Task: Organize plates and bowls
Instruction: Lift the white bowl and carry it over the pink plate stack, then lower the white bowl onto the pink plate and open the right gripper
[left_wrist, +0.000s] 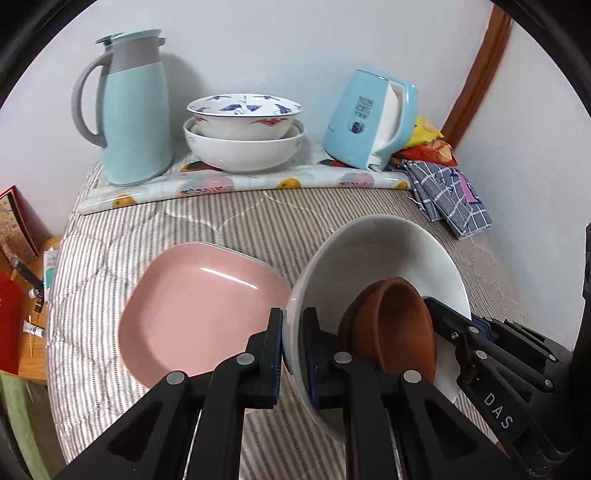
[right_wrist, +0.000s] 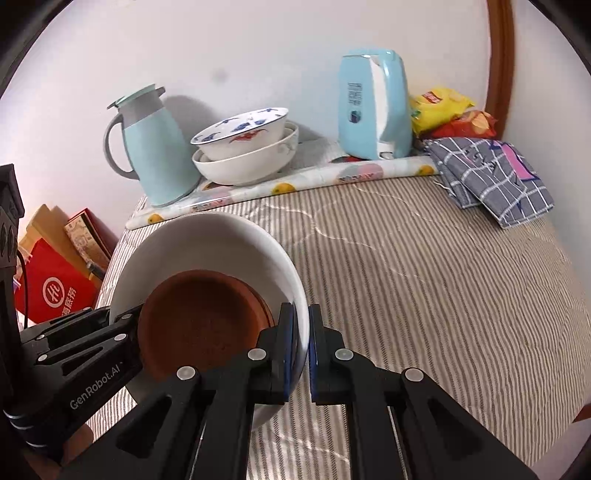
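The white bowl (left_wrist: 388, 251) is held tilted above the striped bed (left_wrist: 110, 266), gripped on opposite sides of its rim. The left claw (left_wrist: 293, 354) is clamped on the rim at the bowl's left side, one finger inside and one outside. The right claw (right_wrist: 302, 350) is clamped on the rim at the right side in the same way. Brown dishes (right_wrist: 199, 321), nested together, rest inside the white bowl against its lower wall.

A pink plate (left_wrist: 199, 310) lies flat on the bed just beside the bowl, on its left.

Along the far edge of the bed lies a fruit-print mat (left_wrist: 258, 181). It carries a light blue jug (left_wrist: 136, 110) at the left, two stacked bowls (left_wrist: 243, 133) in the middle, the upper one with blue and red markings, and a light blue kettle (left_wrist: 369, 118) at the right. A folded checked cloth (right_wrist: 495, 177) lies at the far right corner, with snack packets (right_wrist: 450, 114) behind it.
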